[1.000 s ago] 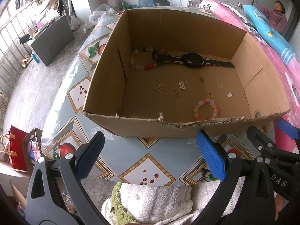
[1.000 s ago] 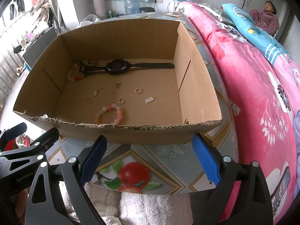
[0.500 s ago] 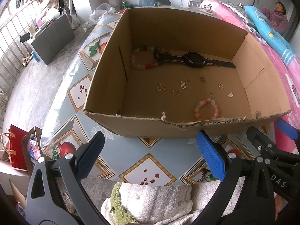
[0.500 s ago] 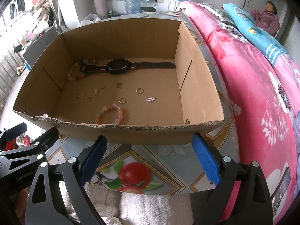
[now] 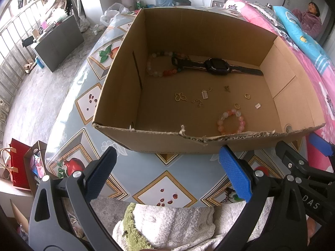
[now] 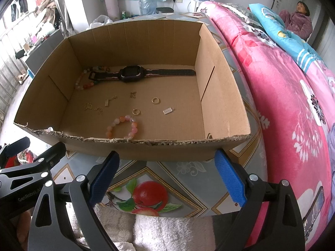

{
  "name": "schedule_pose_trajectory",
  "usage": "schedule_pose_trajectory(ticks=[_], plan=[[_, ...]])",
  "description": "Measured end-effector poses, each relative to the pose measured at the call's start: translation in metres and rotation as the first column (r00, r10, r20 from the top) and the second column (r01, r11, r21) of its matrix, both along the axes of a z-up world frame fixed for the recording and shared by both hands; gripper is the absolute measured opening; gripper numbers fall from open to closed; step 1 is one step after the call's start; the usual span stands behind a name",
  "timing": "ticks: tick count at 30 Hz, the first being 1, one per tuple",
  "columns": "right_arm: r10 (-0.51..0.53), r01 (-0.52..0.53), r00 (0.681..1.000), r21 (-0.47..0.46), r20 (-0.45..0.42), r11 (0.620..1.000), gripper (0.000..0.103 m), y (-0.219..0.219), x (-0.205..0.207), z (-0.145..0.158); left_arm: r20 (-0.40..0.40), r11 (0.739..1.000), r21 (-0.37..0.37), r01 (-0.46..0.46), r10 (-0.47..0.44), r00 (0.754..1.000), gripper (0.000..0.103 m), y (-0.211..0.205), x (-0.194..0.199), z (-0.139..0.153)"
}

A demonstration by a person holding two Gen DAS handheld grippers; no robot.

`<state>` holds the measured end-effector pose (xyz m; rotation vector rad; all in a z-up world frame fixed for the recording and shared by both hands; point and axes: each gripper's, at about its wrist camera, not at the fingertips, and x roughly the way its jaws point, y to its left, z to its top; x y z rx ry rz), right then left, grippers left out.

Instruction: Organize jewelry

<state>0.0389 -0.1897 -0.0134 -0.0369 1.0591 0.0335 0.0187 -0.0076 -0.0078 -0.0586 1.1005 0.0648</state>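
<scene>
Inspector: Largest item?
Clerk: An open cardboard box (image 5: 119, 79) on the patterned tablecloth (image 5: 167, 186).
Inspector: Contents, relative to the box?
Clerk: A black watch (image 6: 134, 74) along its far wall, a multicoloured bead bracelet (image 5: 161, 64) in the far-left corner, a pink bead bracelet (image 6: 122, 126) by the near wall, gold rings (image 6: 156, 100) and charms mid-floor.
Inspector: Grippers?
Clerk: The left gripper (image 5: 167, 173) and right gripper (image 6: 166, 175) hang outside the near wall, both spread, holding nothing.

The cardboard box (image 5: 117, 96) is plain brown. In it lie a black watch (image 5: 217, 67), a pink-and-orange bead bracelet (image 5: 231, 122), a multicoloured bead bracelet (image 5: 161, 64) and gold-coloured rings (image 6: 156, 100). The tablecloth (image 6: 188, 179) is grey-blue with fruit-printed diamonds; the blanket (image 6: 282, 87) is pink, flowered.
</scene>
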Motion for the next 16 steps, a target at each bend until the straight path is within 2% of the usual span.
schedule_pose_trajectory(ticks=[16], plan=[[-0.001, 0.001, 1.000, 0.001, 0.001, 1.000, 0.090, -0.0002, -0.0003, -0.0003, -0.006, 1.000, -0.002, -0.003, 0.003, 1.000, 0.095, -0.0001, -0.0006, -0.0028]])
